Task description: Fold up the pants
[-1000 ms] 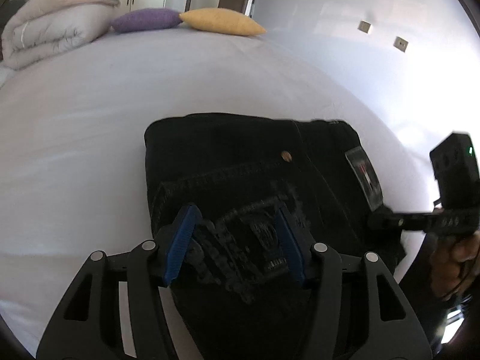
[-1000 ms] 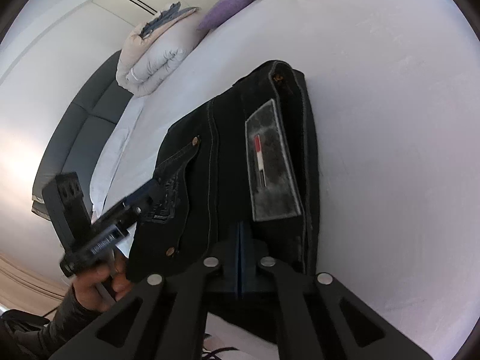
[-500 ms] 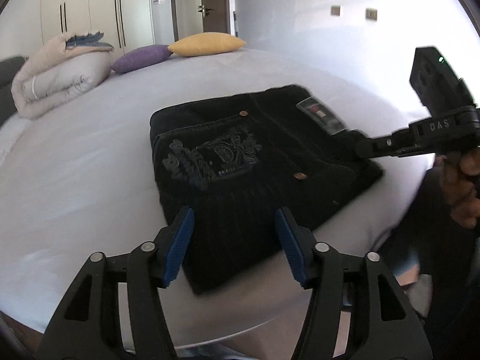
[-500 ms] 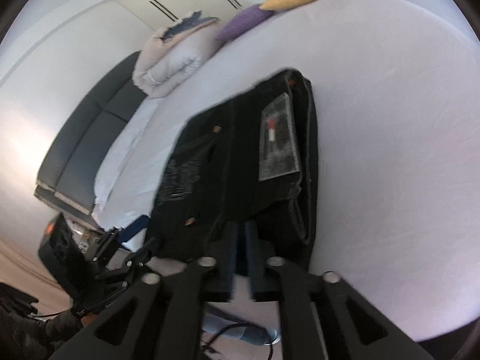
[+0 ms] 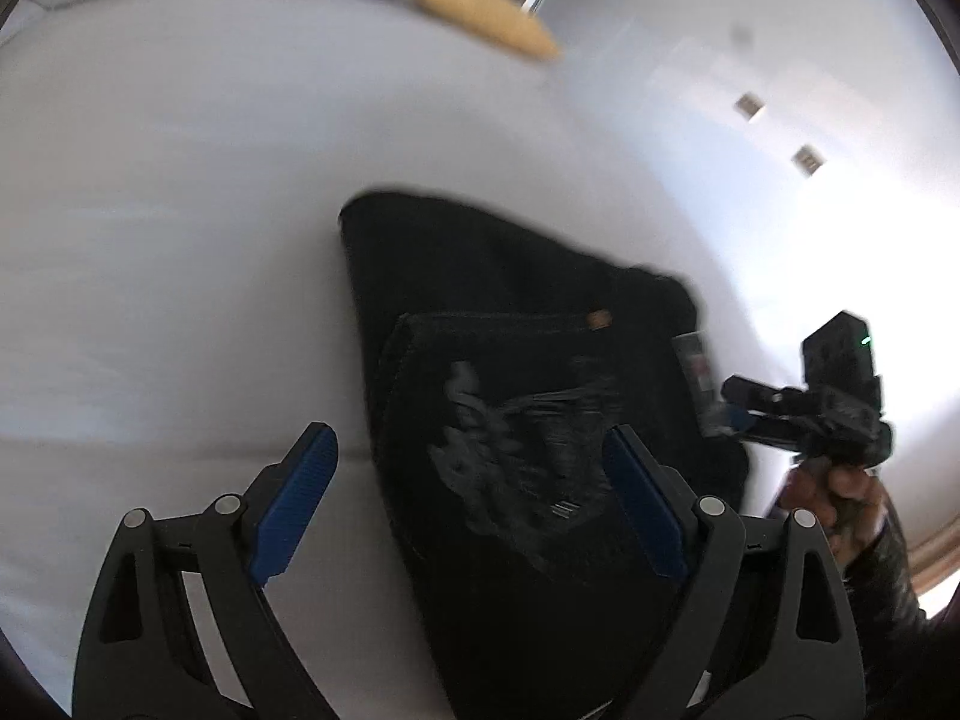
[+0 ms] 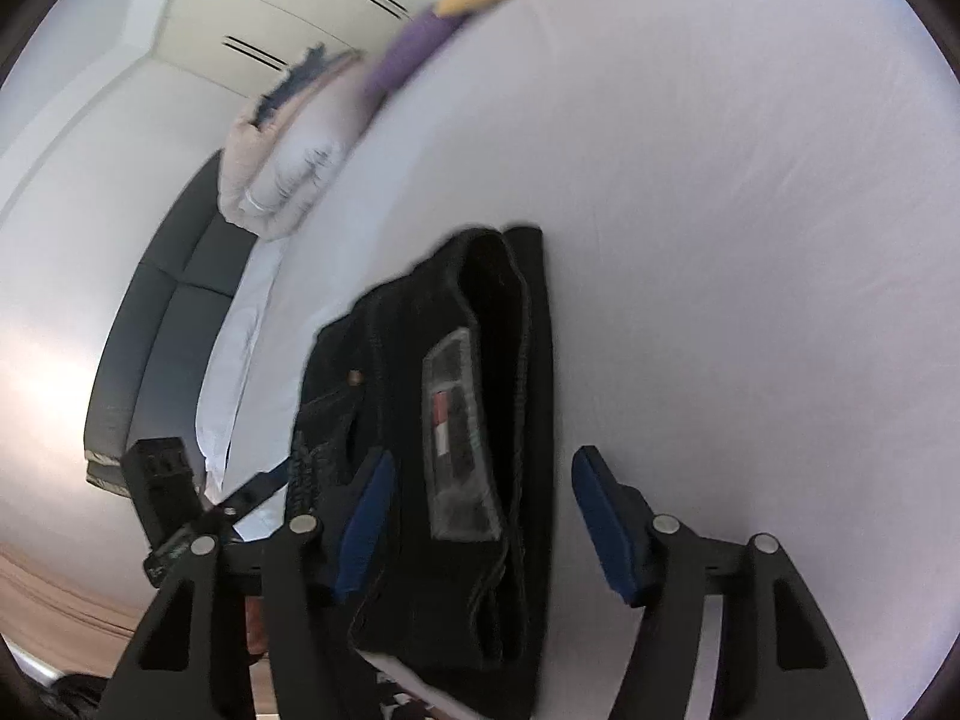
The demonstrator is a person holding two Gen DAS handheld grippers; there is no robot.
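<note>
Now folded pants (image 5: 510, 396) on bed (image 5: 180, 210)

No lettering can be read anywhere. The folded black pants (image 6: 480, 420) carry a grey patch label (image 6: 459, 438) on the waistband, at about 6 o'clock in the right wrist view; it shows a small red, white and dark flag mark, its writing too blurred to make out. In the left wrist view the pale embroidered design (image 5: 516, 450) on the pocket is smeared and unreadable.
</note>
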